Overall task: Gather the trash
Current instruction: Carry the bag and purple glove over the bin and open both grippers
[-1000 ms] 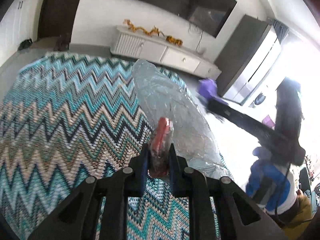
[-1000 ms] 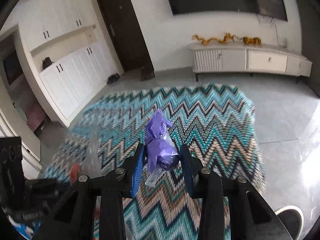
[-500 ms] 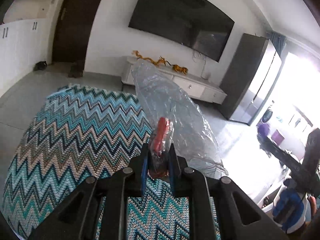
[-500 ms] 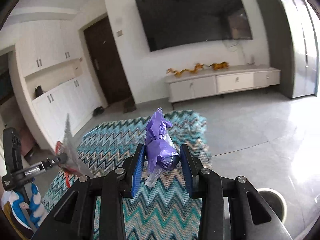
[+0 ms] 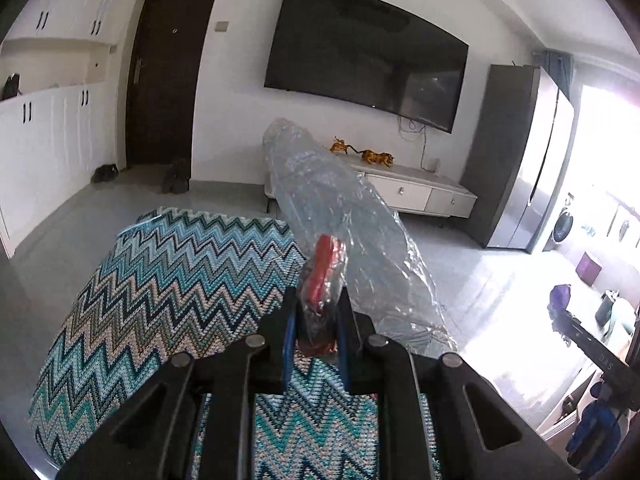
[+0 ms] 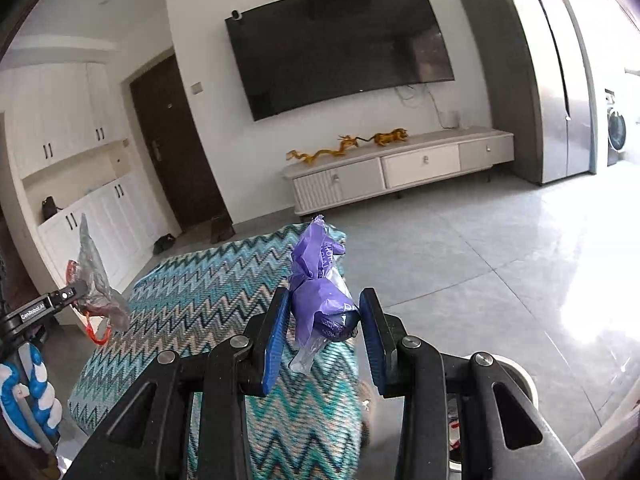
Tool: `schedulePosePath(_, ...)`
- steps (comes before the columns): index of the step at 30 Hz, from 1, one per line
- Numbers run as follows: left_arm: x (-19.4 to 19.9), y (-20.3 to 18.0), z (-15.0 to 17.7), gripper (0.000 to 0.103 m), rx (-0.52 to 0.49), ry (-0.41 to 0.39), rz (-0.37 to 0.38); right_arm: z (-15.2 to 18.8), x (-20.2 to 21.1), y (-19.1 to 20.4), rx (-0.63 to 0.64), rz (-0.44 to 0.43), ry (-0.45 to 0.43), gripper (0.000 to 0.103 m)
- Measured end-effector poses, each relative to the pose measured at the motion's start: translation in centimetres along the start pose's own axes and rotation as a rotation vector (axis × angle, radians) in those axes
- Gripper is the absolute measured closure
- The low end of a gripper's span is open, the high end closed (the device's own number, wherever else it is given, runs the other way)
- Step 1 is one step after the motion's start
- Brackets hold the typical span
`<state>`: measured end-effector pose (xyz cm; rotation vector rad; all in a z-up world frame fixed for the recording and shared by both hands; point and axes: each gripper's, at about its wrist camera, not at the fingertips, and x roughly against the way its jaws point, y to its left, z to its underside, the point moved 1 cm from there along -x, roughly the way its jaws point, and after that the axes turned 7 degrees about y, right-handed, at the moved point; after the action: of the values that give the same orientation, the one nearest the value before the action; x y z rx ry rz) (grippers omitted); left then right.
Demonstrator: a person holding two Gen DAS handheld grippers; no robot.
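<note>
My left gripper point(image 5: 316, 320) is shut on a clear crinkled plastic wrapper point(image 5: 340, 220) with a red part point(image 5: 326, 268) squeezed between the pads; the wrapper sticks up and forward. My right gripper point(image 6: 324, 312) is shut on a crumpled purple wrapper point(image 6: 320, 280) with a clear tail hanging below. Both are held in the air above the zigzag rug point(image 5: 168, 280). The right wrist view shows the left gripper point(image 6: 76, 292) with its clear wrapper point(image 6: 94, 280) at the far left. At the left wrist view's right edge, the right gripper's arm point(image 5: 592, 352) carries the purple wrapper point(image 5: 560, 300).
A round white-rimmed bin point(image 6: 516, 384) sits on the grey tile floor just behind my right gripper's fingers. A white TV cabinet point(image 6: 400, 168), wall television point(image 6: 340, 48), dark door point(image 5: 164, 80), white cupboards point(image 5: 48, 136) and grey fridge point(image 6: 552, 80) line the room. A blue-and-white gloved hand point(image 6: 28, 396) holds the left gripper.
Both grippers have risen and tilted up, so the television and walls now fill the views and less rug shows. The bin has come into the right wrist view. Both grips are unchanged.
</note>
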<state>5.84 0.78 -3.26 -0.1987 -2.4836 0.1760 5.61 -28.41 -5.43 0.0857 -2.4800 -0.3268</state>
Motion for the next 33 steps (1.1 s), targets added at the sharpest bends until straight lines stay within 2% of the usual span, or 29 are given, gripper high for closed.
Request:
schedulePosePath(8,-1.4,-2.8,-0.1,0.087,-0.055,0.003,-0.020,1.4,-0.1,-3.4,-0.054,0.030,0.000,0.068)
schedulePosePath(26,-6.4,-7.9,1.4,0.087,-0.162,0.100,-0.016,5.0,-2.2,-10.0,-0.185,0.066,0.050,0.067)
schedulePosePath(29,-7.1,-9.2,1.5,0.087,-0.182,0.124,0.007,5.5,-2.7,-11.1,-0.203,0.070,0.065,0.067)
schedulePosePath(31,-7.8,-10.6,1.6,0.087,-0.202,0.153,0.045,5.9,-3.1,-11.9,-0.215,0.076,0.076,0.067)
schedulePosePath(33,-8.8,-12.5,1.7,0.087,-0.227,0.199,0.114,6.1,-3.5,-12.6,-0.227,0.083,0.086,0.067)
